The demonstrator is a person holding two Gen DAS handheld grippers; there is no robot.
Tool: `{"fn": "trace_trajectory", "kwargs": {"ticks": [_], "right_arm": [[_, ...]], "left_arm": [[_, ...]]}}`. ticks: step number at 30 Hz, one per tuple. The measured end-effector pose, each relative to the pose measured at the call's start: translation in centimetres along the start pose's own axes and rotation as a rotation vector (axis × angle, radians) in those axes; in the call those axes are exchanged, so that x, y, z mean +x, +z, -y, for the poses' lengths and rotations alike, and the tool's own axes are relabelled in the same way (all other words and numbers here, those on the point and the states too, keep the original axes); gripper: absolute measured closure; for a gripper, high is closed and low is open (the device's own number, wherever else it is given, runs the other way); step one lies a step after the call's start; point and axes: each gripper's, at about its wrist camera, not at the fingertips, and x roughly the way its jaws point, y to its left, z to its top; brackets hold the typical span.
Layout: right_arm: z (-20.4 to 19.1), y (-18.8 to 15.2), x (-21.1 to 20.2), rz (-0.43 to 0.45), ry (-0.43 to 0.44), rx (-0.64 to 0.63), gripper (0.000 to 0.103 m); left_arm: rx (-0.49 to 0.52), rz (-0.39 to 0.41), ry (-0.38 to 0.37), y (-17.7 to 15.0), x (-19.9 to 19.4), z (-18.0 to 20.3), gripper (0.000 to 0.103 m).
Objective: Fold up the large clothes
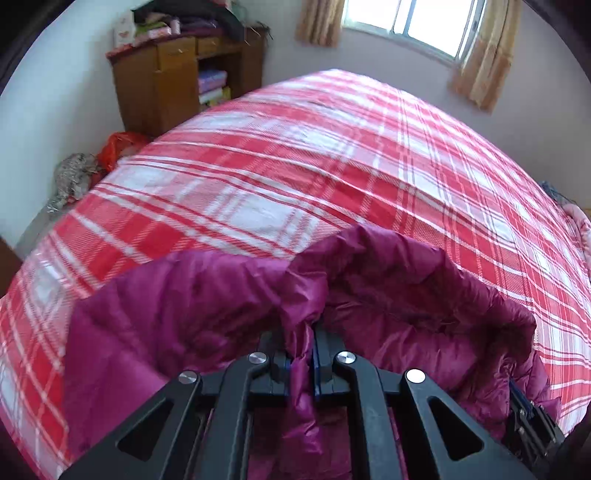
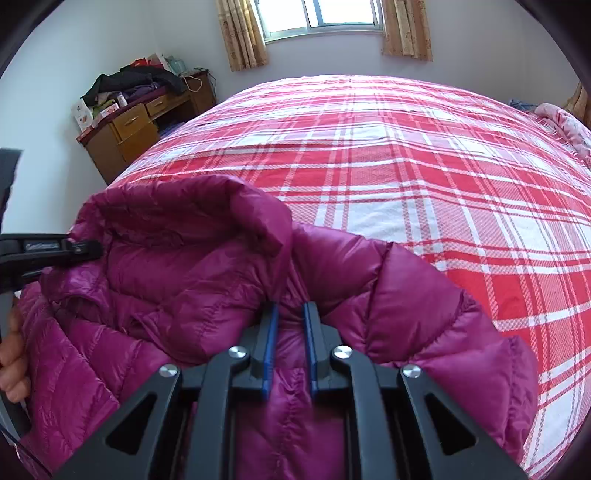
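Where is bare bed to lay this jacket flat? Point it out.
The red plaid bed cover lies bare from the magenta jacket across to the window wall and the pink bedding at the right edge. Crowded: the wooden desk heaped with clothes, and both tools clamped in the jacket.

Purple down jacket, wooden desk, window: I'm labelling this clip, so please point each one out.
Purple down jacket (image 2: 207, 258): right wrist view, on the quilted body below the collar.
Wooden desk (image 2: 129, 136): right wrist view, on a drawer front.
Window (image 1: 410, 18): left wrist view, on the bright pane.
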Motion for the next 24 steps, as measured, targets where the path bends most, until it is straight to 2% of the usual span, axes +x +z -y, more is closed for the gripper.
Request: {"fn": "trace_trajectory", "kwargs": {"ticks": [2, 5, 6, 8, 11, 14, 16, 18, 21, 24], "right_arm": [[0.1, 0.0, 0.0, 0.000, 0.005, 0.004, 0.088], [0.0, 0.0, 0.0, 0.000, 0.000, -0.001, 0.088], [-0.1, 0.0, 0.0, 0.000, -0.008, -0.006, 0.088], [-0.3, -0.1, -0.1, -0.003, -0.027, -0.014, 0.088], [-0.9, -0.2, -1.4, -0.015, -0.052, -0.028, 0.081], [-1.2, 1.2, -5.0, 0.121, 0.001, 0.006, 0.081], [-2.3, 4.2, -6.1, 0.182, -0.026, -0.015, 0.081], [-3.2, 7.4, -4.5, 0.136, -0.045, -0.009, 0.081], [-2.4, 10.3, 0.4, -0.023, 0.047, 0.130, 0.081], [-1.6, 8.2, 3.1, -0.167, 0.112, 0.259, 0.080]], "left_arm": [[-0.024, 0.022, 0.020, -1.1, -0.6, -1.0, 0.095], [-0.057, -0.005, 0.025, -2.6, 2.3, -2.2, 0.091], [-0.041, 0.056, 0.031, -2.8, 2.2, -2.0, 0.091], [-0.014, 0.083, 0.068, -3.1, 2.1, -1.3, 0.091], [-0.063, 0.091, 0.025, -3.0, 2.1, -2.1, 0.091], [-0.107, 0.099, -0.026, -3.1, 2.0, -2.8, 0.091], [-0.113, 0.104, -0.030, -3.2, 2.0, -3.0, 0.091], [-0.110, 0.106, -0.029, -3.4, 1.8, -3.0, 0.091], [-0.117, 0.106, -0.038, -3.5, 1.7, -3.1, 0.091], [-0.129, 0.106, -0.055, -3.6, 1.7, -3.3, 0.091]]}}
